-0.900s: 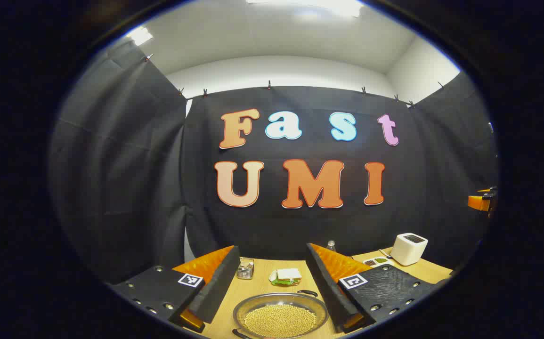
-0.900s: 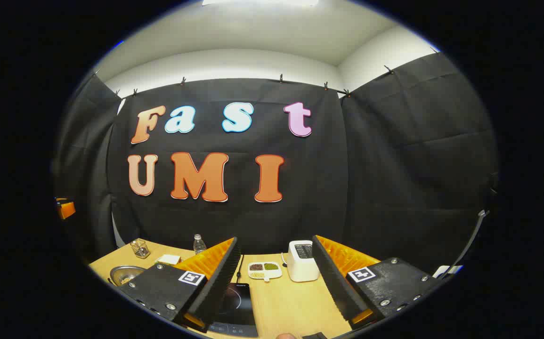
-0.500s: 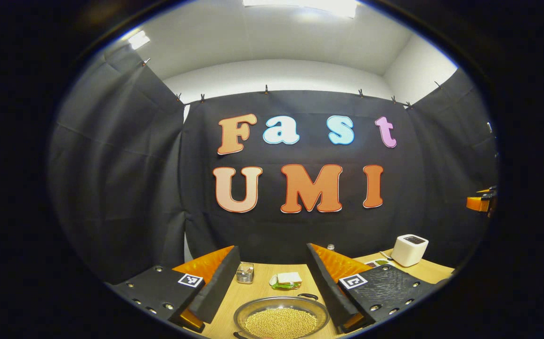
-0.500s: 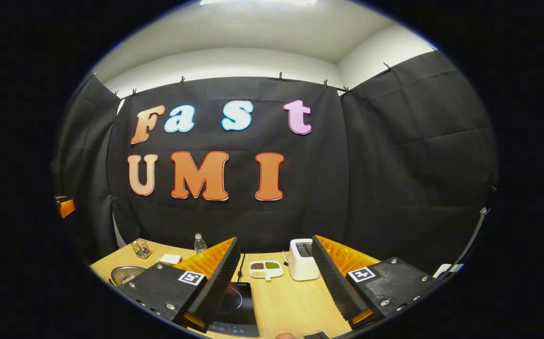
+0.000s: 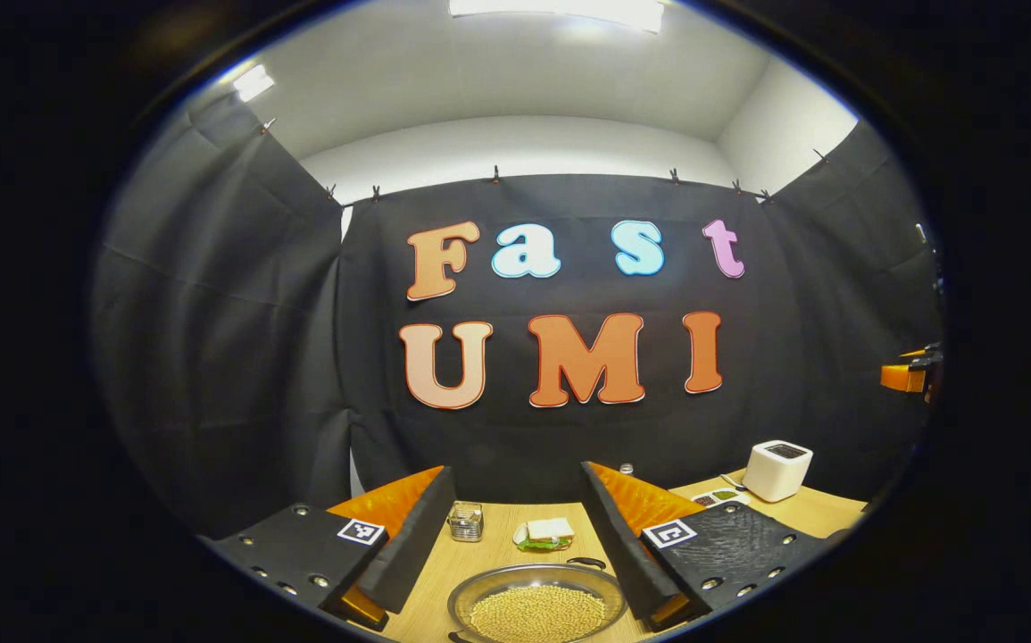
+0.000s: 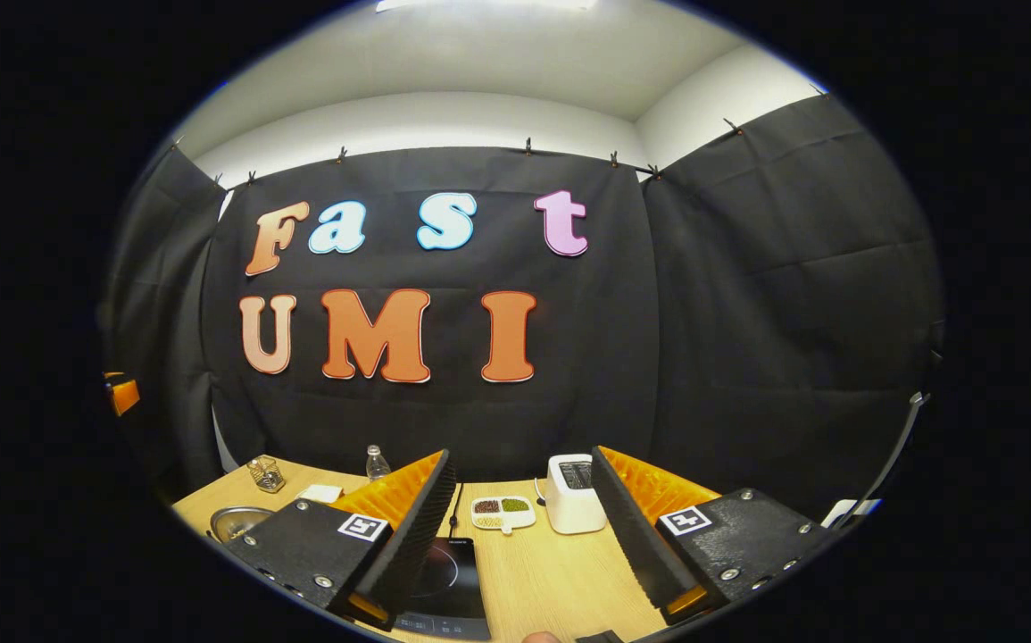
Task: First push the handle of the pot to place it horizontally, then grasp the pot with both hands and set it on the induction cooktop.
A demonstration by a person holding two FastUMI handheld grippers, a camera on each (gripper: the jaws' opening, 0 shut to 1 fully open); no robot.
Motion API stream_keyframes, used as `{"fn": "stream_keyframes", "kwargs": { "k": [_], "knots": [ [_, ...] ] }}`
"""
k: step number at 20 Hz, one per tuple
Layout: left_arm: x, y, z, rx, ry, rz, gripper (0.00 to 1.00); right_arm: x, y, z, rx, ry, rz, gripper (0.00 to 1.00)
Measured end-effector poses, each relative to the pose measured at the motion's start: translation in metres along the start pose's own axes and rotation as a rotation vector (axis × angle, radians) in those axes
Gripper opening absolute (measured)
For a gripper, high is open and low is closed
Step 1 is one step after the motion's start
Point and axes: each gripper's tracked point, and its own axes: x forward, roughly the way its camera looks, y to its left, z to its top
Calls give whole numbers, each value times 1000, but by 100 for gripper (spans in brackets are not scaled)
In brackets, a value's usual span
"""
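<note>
Hovering above the table [image 5: 457, 572], well short of any contact: left gripper [image 5: 515, 554] with jaws spread wide and empty, framing the pot [image 5: 537, 600] at 6 o'clock of the left gripper view. Pot full of pale beans, one dark handle [image 5: 586, 563] showing at the rim's 1 o'clock, so apparently not yet lying horizontal; the opposite handle barely visible at the bottom edge. Right gripper [image 6: 524, 527] likewise spread wide, holding nothing, poised over the cooktop [image 6: 448, 580] at 6 o'clock of the right gripper view, with the pot [image 6: 238, 521] off at 9 o'clock, well apart from the cooktop. Likely at the approach stage, before the handle push. Risks from here, as judgement: pushing the handle too hard or too high, tipping the shallow pot and spilling beans; pushing off-centre, sliding the whole pot toward the sandwich [image 5: 546, 533] and jar [image 5: 466, 521] near 12 o'clock rather than turning it; later, uneven lift between the two grippers, tilting the load and scattering beans across the table; grip slipping on a thin metal rim.
</note>
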Motion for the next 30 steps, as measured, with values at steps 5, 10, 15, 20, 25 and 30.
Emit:
{"fn": "stream_keyframes", "kwargs": {
  "k": [5,10,15,20,25,30],
  "knots": [
    [3,-3,-5,-8,16,-14,89,1,2,-5,8,13,7,95],
    [3,-5,-8,-9,26,-29,89,0,0,-3,3,2,5,95],
    [3,-6,-9,15,20,-43,92,1,-1,-6,6,9,3,95],
    [3,-7,-11,13,16,-57,72,1,3,-10,-2,17,9,95],
    [0,-17,-19,19,39,-99,47,1,7,-7,-5,6,10,95],
    [4,-17,-28,26,54,-109,23,2,12,-10,-9,11,15,95]
  ]
}}
